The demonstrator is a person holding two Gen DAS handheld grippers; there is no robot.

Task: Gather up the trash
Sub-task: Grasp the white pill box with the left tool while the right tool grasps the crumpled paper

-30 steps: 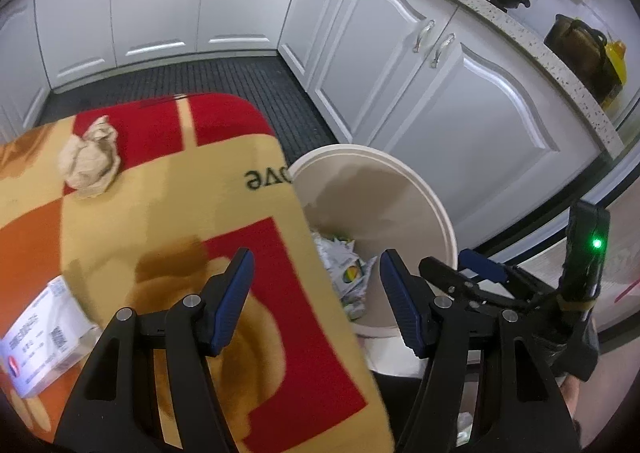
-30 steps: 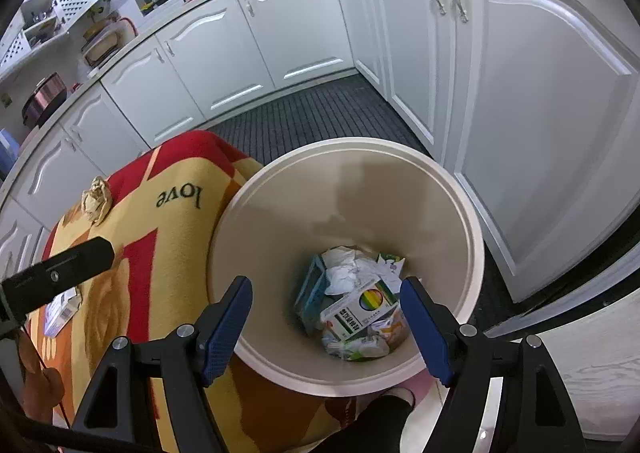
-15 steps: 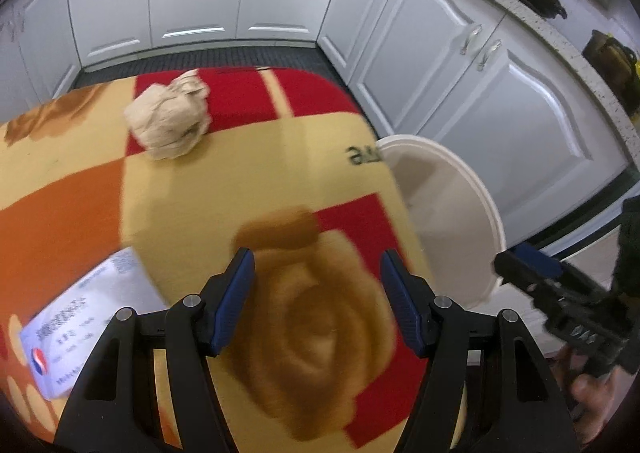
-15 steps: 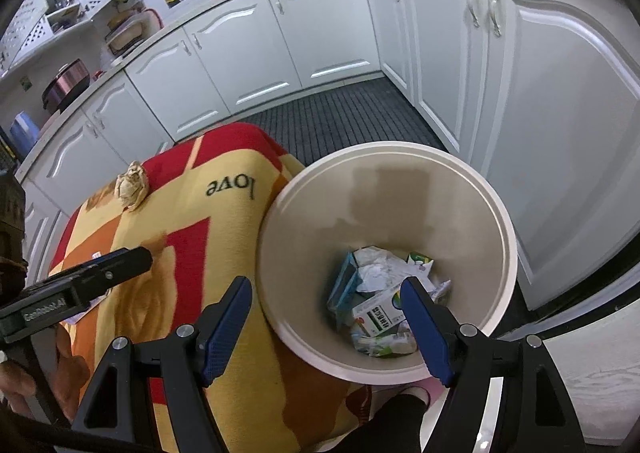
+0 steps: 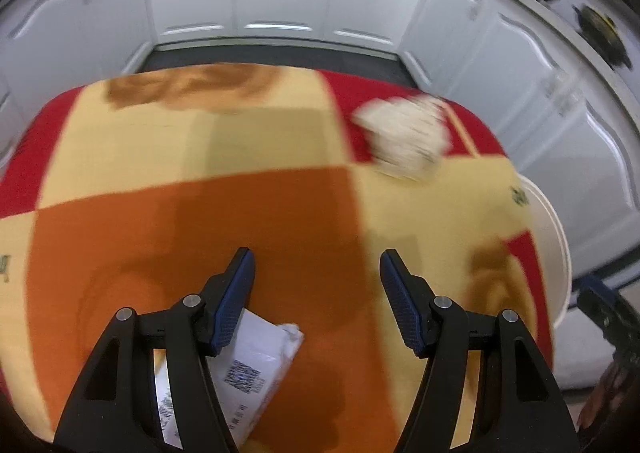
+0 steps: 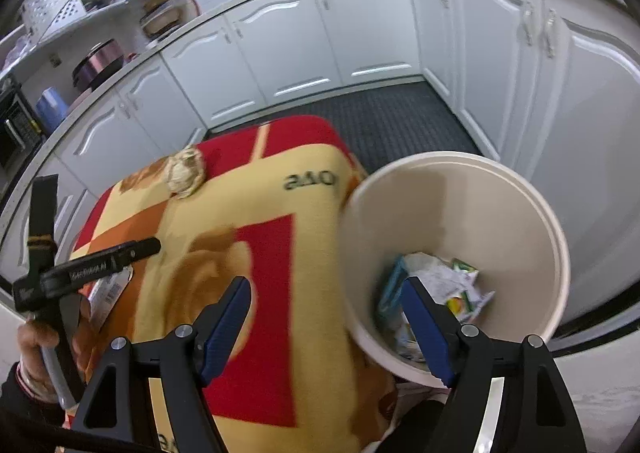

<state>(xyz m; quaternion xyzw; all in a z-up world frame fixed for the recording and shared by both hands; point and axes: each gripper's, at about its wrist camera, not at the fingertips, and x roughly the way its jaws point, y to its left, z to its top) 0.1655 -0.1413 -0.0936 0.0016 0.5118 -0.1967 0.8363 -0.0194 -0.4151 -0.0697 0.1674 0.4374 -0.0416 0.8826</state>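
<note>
- My left gripper [image 5: 316,293], jaws wide, empty: packet [image 5: 252,369] at lower left, paper wad [image 5: 404,135] upper right.
- My right gripper [image 6: 326,323], wide, empty; only it sees inside the bin [image 6: 460,189], right.

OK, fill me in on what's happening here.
A person is clearing trash off a table covered with a red and yellow cloth, with a gripper in each hand. The left gripper is open and empty above a white printed packet. A crumpled paper ball lies near the far corner. The right gripper, also open and empty, hangs by the trash bin, which already holds some wrappers.
</note>
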